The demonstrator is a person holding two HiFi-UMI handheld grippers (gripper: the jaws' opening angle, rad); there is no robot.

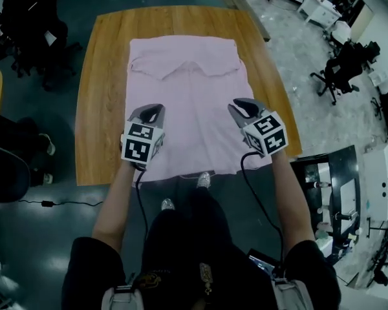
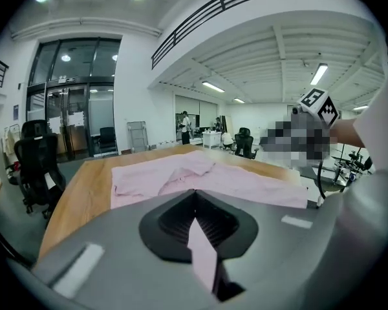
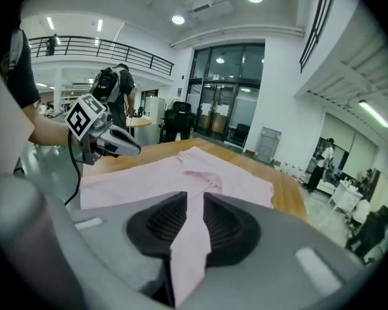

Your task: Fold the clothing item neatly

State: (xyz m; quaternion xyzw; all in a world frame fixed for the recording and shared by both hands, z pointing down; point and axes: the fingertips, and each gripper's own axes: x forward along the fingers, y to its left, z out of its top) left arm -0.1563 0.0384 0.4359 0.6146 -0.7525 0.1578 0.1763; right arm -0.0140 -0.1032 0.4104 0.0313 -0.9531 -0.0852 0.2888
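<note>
Holding one pink garment (image 1: pixel 191 102), laid flat and lengthwise on the wooden table (image 1: pixel 103 108), collar (image 1: pixel 189 68) at the far end and hem (image 1: pixel 207 172) at the near edge in front of me. Left claw (image 1: pixel 152 112): jaws together on a narrow strip of the pink cloth, which its own view shows running up between the pads. Right claw (image 1: pixel 243 108): likewise clamped on a fold of the same cloth, a broader strip showing between its jaws. Both claws sit over the near half of the garment, one toward each side, roughly level with each other and well apart. Condition of the garment: outline close to a plain rectangle in the head view, no sleeve sticking out on either side, so I judge the sides already turned in, though the pictures do not show the layers underneath. Far half lies smooth apart from soft creases around the collar. Work done, as I read it: garment spread, narrowed, and gripped at two points ready for a lengthwise fold. Work outstanding: the near end has not yet been carried over toward the collar; no crosswise fold is visible anywhere on the cloth. After that fold the edges would need lining up and the top layer flattening, and perhaps a second fold to make a compact stack. Overall I place the task around its middle, with the main fold yet to be laid.
</note>
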